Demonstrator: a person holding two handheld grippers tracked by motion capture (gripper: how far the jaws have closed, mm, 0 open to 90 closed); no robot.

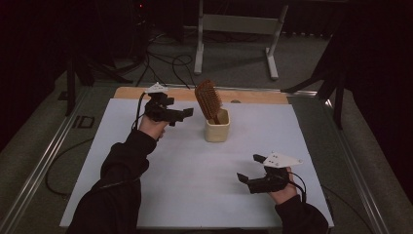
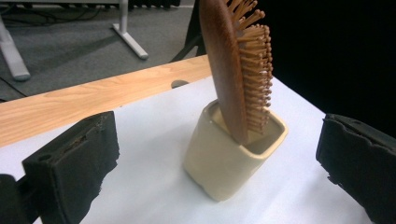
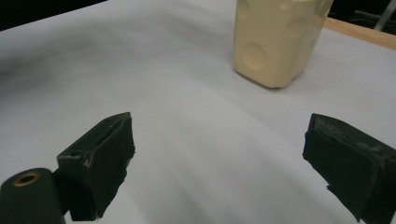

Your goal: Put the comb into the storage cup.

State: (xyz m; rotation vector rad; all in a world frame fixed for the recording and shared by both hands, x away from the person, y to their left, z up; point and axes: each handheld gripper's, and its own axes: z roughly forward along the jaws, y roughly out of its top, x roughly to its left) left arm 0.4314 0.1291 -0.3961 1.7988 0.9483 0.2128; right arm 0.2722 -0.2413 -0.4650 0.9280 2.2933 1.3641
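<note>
A white sheet is covering the worktop (image 1: 195,165), leaving a strip of pale wood showing along the far edge. Beyond it, grey carpet with black cables and a white metal frame (image 1: 234,29) are fading into a dark room. The wooden bristle hairbrush (image 1: 208,100) is standing in the cream ceramic square cup (image 1: 217,127) mid-worktop. The left claw (image 1: 187,113) is gaping wide beside it, gripping nothing; the right claw (image 1: 248,170) is resting near the front edge, likewise spread and empty.

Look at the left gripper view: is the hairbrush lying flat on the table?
No. The hairbrush stands upright in the cream cup, its bristled head sticking up above the rim.
</note>
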